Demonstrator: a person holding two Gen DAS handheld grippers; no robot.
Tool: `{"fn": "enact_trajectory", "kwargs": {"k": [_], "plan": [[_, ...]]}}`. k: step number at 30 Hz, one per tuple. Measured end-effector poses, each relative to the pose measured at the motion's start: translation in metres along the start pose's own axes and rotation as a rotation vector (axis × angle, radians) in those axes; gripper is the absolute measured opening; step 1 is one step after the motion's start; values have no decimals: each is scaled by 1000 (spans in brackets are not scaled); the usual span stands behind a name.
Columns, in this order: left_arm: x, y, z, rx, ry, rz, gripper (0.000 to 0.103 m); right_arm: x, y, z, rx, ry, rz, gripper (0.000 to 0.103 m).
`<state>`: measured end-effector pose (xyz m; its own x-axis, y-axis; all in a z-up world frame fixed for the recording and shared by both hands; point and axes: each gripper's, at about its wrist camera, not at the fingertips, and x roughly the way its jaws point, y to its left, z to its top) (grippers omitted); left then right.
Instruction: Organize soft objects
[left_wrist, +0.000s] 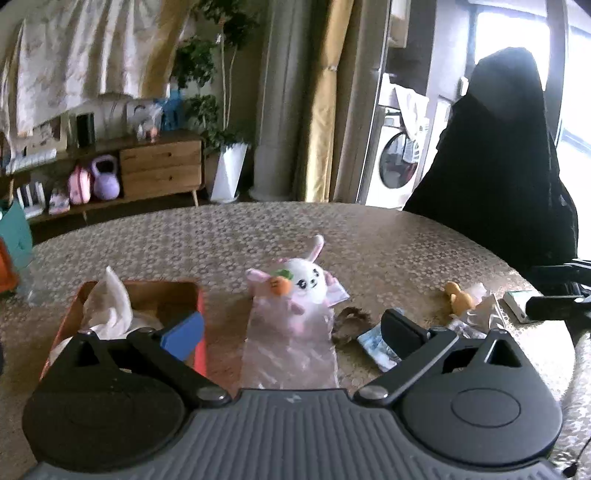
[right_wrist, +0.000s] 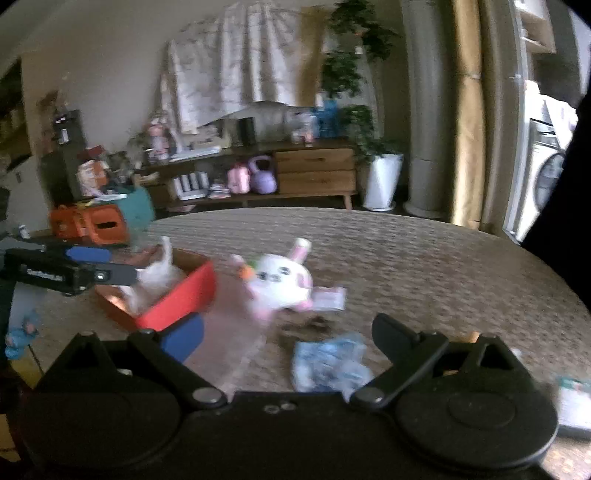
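The work surface is a round table (left_wrist: 388, 236) covered by a beige cloth with a small repeating pattern. Beyond its far edge stand a low wooden sideboard (left_wrist: 162, 166) with two drawers, a potted plant in a white planter (left_wrist: 229, 173), a grey column and yellow curtains. A washing machine (left_wrist: 397, 162) is visible through the doorway at far right, and a dark draped shape (left_wrist: 506, 158) stands at the table's right side.

The left gripper (left_wrist: 291, 328) is released — its jaws are spread wide with nothing between the pads. The right gripper (right_wrist: 288, 332) is likewise spread apart and empty; its view is motion-blurred.

Task items on the cloth:
- White-and-pink plush rabbit (left_wrist: 303, 284) with an orange carrot on its head, lying at table centre on the far end of a clear plastic bag (left_wrist: 291, 347).
- Red open box (left_wrist: 144, 295) at near left, just beside the bag, with white tissue (left_wrist: 110, 306) inside.
- Small brown item (left_wrist: 351, 325) and blue-white crumpled wrapper (left_wrist: 376, 347) to the right of the bag.
- Orange duck-shaped toy (left_wrist: 458, 299) further right, near clear wrapping.

An orange container and a teal one stand off the table's left edge, seen from the right wrist.
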<state>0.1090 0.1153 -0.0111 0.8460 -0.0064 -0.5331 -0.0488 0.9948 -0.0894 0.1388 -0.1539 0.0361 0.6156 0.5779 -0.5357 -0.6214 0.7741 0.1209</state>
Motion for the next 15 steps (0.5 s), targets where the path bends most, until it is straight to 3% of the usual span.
{"fn": "enact_trajectory", "kwargs": {"k": [4, 8, 15], "plan": [[14, -13, -6, 22, 15, -36, 103, -10, -29, -15, 32, 5, -52, 98], [33, -19, -14, -53, 70, -95, 103, -13, -49, -31, 37, 15, -104, 98], [57, -28, -30, -83, 80, -102, 103, -5, -81, -57, 43, 49, -176, 98]]}}
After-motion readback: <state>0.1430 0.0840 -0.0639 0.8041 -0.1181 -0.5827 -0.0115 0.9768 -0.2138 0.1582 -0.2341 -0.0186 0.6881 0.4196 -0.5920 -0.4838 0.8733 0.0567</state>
